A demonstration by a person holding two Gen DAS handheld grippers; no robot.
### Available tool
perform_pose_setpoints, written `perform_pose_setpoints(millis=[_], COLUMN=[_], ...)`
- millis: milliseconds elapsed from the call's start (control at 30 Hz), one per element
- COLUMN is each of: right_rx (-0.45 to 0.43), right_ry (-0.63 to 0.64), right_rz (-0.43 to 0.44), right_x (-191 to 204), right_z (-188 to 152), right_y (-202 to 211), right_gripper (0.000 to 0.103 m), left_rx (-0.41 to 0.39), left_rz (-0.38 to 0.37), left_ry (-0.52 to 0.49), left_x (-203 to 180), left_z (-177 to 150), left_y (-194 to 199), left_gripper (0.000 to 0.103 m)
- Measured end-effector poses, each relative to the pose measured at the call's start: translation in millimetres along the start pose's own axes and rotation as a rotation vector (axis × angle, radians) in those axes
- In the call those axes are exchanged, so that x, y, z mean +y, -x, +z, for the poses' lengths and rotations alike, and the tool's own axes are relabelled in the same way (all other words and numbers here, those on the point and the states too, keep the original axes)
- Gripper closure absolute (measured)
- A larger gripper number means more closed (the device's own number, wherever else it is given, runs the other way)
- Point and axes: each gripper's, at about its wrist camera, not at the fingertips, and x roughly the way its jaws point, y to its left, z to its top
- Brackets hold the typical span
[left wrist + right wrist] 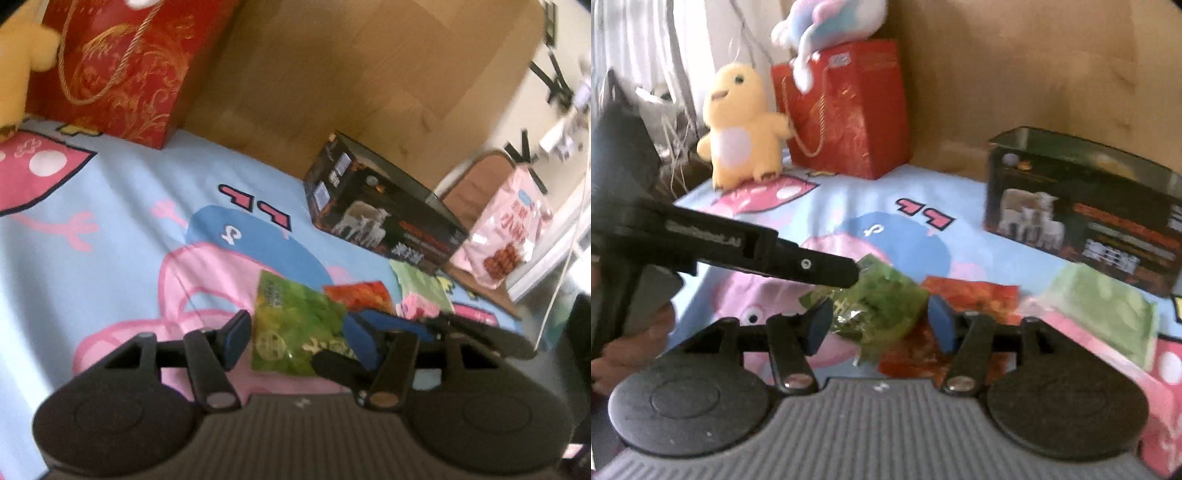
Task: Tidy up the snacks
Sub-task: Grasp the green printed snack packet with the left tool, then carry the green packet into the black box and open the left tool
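A green snack packet [295, 325] lies on the cartoon bed sheet, between the open fingers of my left gripper [299, 336]. In the right wrist view the same green packet [882, 306] sits between the open fingers of my right gripper [879, 325], with the left gripper's black finger [812, 266] reaching in from the left and touching its top. A red-orange snack packet [358, 295] lies just beyond, also seen under the green one in the right wrist view [975, 295]. The right gripper's body [461, 328] crosses the left view at the right.
A black box with sheep printed on it [380, 214], open-topped in the right wrist view [1082, 206], stands at the back right. A pink snack bag [506, 236], a red gift bag [846, 110], a yellow chick plush [738, 122] and a wooden headboard [351, 85] surround the sheet.
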Motion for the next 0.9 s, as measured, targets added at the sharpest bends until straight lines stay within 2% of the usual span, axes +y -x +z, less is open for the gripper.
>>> perform_pose_setpoints(millis=[33, 67, 100, 133, 333, 400, 433, 533, 600, 633, 667, 700, 733, 833, 867, 900], right_rx=[0.0, -0.004, -0.004, -0.001, 0.007, 0.03, 0.027, 0.029, 0.03, 0.029, 0.028, 0.03, 0.036, 0.068, 0.067, 0.061], right_ry=[0.027, 0.032, 0.021, 0.018, 0.021, -0.01, -0.029, -0.061, -0.076, -0.083, -0.089, -0.092, -0.089, -0.063, -0.05, -0.026], right_rz=[-0.019, -0.013, 0.008, 0.007, -0.016, -0.001, 0.0, -0.023, -0.044, -0.047, -0.049, -0.055, -0.064, -0.066, -0.071, -0.075], right_x=[5.9, 8.7, 9.0, 8.4, 9.8, 5.6, 3.9, 2.3, 2.7, 2.5, 2.1, 1.4, 1.0, 1.2, 3.0, 6.0], right_z=[-0.5, -0.9, -1.8, -4.2, -36.5, -48.7, -54.3, -64.2, -66.1, -66.6, -67.0, -67.7, -69.1, -73.0, -73.1, -73.0], right_y=[1.5, 6.4, 12.9, 15.5, 55.9, 70.3, 78.4, 92.0, 97.2, 99.5, 101.1, 102.0, 102.1, 94.7, 90.4, 87.0], right_gripper=[0.048, 0.053, 0.063, 0.066, 0.068, 0.077, 0.077, 0.074, 0.074, 0.067, 0.062, 0.049, 0.041, 0.04, 0.04, 0.04], left_rx=[0.0, -0.002, 0.001, 0.004, 0.043, 0.049, 0.051, 0.042, 0.046, 0.048, 0.041, 0.028, 0.016, 0.023, 0.028, 0.042], left_rz=[-0.018, -0.029, -0.045, -0.061, -0.151, -0.17, -0.177, -0.176, -0.188, -0.194, -0.192, -0.181, -0.173, -0.179, -0.18, -0.188], left_ry=[0.001, 0.009, 0.015, 0.016, -0.077, -0.109, -0.126, -0.166, -0.152, -0.134, -0.114, -0.102, -0.095, -0.092, -0.107, -0.114], left_x=[-1.9, -3.6, -4.3, -6.2, -35.5, -45.2, -49.5, -58.2, -56.0, -52.9, -49.4, -46.7, -44.6, -42.3, -44.7, -46.9], left_z=[-4.0, -7.6, -11.9, -15.8, -49.5, -60.0, -64.6, -72.8, -71.5, -70.0, -68.2, -66.7, -65.1, -64.2, -65.2, -65.9], left_y=[1.6, 3.1, 5.0, 6.5, 16.8, 20.2, 21.3, 24.1, 24.4, 24.7, 26.0, 28.1, 29.2, 24.9, 23.1, 21.1], left_gripper=[0.047, 0.047, 0.047, 0.047, 0.047, 0.047, 0.047, 0.046, 0.044, 0.041, 0.035, 0.031, 0.029, 0.033, 0.044, 0.046])
